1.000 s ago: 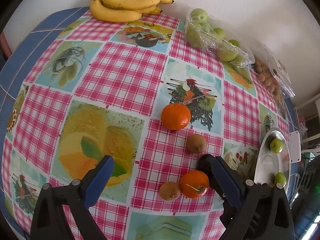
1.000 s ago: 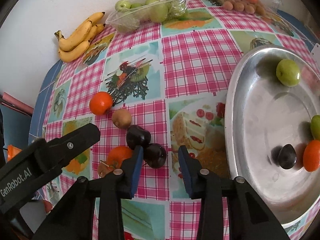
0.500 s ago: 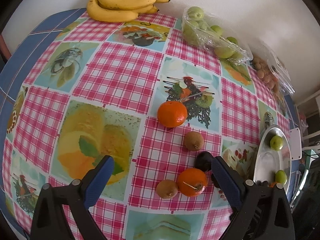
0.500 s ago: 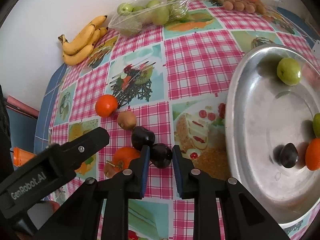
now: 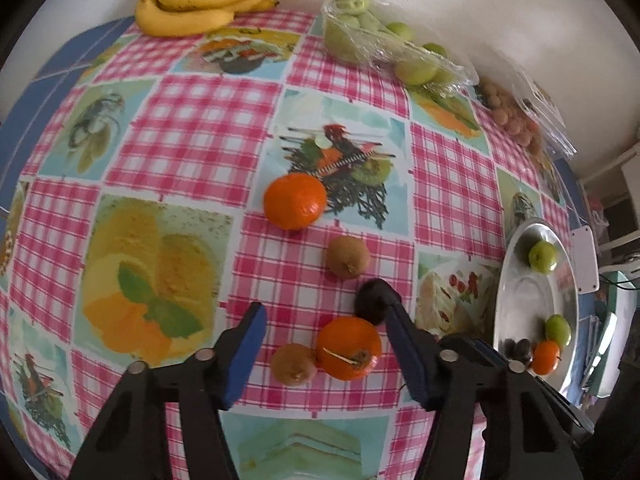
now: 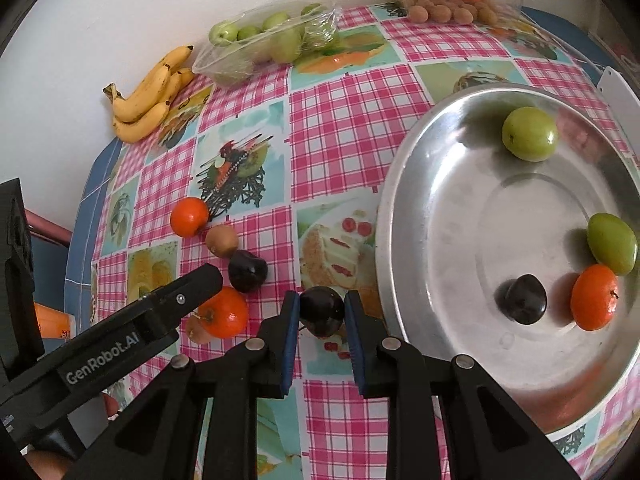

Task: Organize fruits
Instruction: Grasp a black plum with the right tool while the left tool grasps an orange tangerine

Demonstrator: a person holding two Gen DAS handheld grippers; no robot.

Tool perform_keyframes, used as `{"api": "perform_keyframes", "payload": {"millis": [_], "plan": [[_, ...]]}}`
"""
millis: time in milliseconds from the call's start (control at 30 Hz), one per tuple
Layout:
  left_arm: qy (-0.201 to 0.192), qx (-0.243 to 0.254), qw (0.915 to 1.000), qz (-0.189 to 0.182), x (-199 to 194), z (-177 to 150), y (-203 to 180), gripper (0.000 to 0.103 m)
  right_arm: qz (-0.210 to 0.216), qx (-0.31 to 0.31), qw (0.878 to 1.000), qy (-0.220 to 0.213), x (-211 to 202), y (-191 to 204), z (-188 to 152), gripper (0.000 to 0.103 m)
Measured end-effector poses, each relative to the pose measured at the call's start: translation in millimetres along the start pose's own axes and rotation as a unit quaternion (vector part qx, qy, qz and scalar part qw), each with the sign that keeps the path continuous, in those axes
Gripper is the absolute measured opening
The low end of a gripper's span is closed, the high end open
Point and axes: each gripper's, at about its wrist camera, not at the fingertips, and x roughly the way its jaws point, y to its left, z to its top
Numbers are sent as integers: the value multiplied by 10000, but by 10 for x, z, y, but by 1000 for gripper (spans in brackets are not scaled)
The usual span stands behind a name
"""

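Since a second ago, right hand-held gripper (image 6: 319,309) has clamped one dark plum (image 6: 321,310), just short of the metal tray (image 6: 404,216). Round and smooth, it could squirt free. Left hand-held gripper (image 5: 326,330) gapes wide around an orange (image 5: 349,347).

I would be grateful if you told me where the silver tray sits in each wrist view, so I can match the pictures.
Left wrist view: the silver tray is a narrow sliver at the right edge.
Right wrist view: the tray fills the right half.
Shared landmark: the banana bunch against the wall.
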Motion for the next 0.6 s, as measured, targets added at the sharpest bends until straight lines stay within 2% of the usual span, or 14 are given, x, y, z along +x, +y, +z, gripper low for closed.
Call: {"api": "perform_keyframes", "payload": {"millis": [100,433,500,600], "plan": [[120,24,9999,-45,59,-22,-21,55,-2,3,10000,2,-3,-4,-1,24],[230,116,9997,-24,115,-80,-82,49,30,69,10000,9,-32,-58,-11,24],[276,135,9995,-61,133,-91,-90,41,35,81,10000,6,-35,-55,-11,24],[256,154,9995,-68,144,-103,-107,40,48,88,9999,3,-42,-58,-11,24]]}}
